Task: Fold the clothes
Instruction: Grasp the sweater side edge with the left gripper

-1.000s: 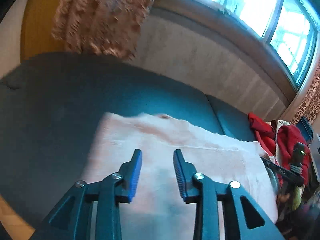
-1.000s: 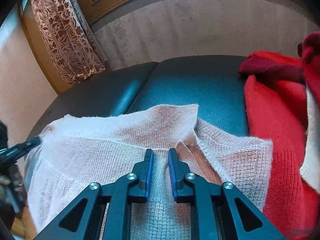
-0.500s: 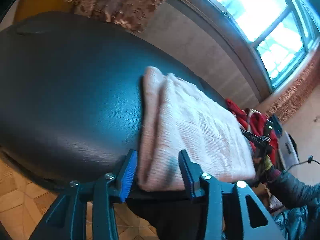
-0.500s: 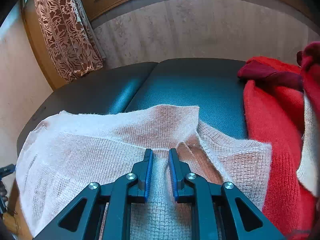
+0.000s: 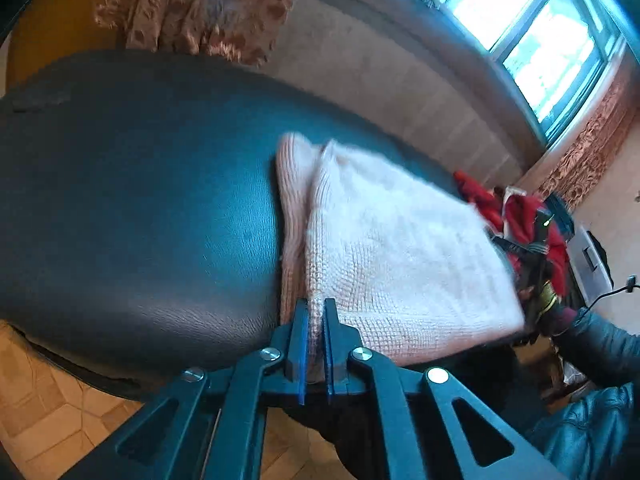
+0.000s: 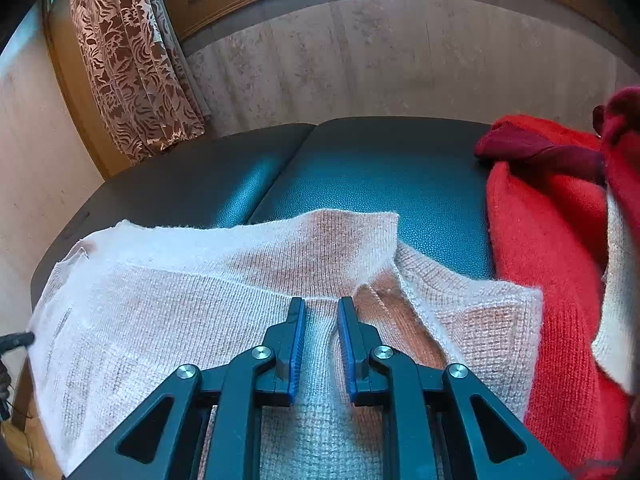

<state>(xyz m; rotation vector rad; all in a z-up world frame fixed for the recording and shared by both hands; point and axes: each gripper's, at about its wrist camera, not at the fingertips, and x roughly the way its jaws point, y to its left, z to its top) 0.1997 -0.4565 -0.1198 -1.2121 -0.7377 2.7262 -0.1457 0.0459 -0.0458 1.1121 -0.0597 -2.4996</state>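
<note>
A pale pink knit sweater (image 5: 384, 248) lies folded on a dark leather couch (image 5: 140, 208). My left gripper (image 5: 315, 312) is shut on the sweater's near edge at the front of the couch. In the right wrist view the same sweater (image 6: 180, 300) spreads across the seat. My right gripper (image 6: 321, 312) rests on it near its middle, jaws narrowly apart with a ridge of knit between the pads; I cannot tell if it grips the cloth.
A pile of red clothes (image 6: 552, 248) lies right of the sweater, also seen in the left wrist view (image 5: 520, 216). A patterned curtain (image 6: 128, 60) hangs at the back left. Tiled floor (image 5: 48, 412) lies below the couch's front edge.
My left gripper dropped from above the sweater to its near edge and closed on it. My right gripper stayed in place on the sweater, jaws unchanged.
</note>
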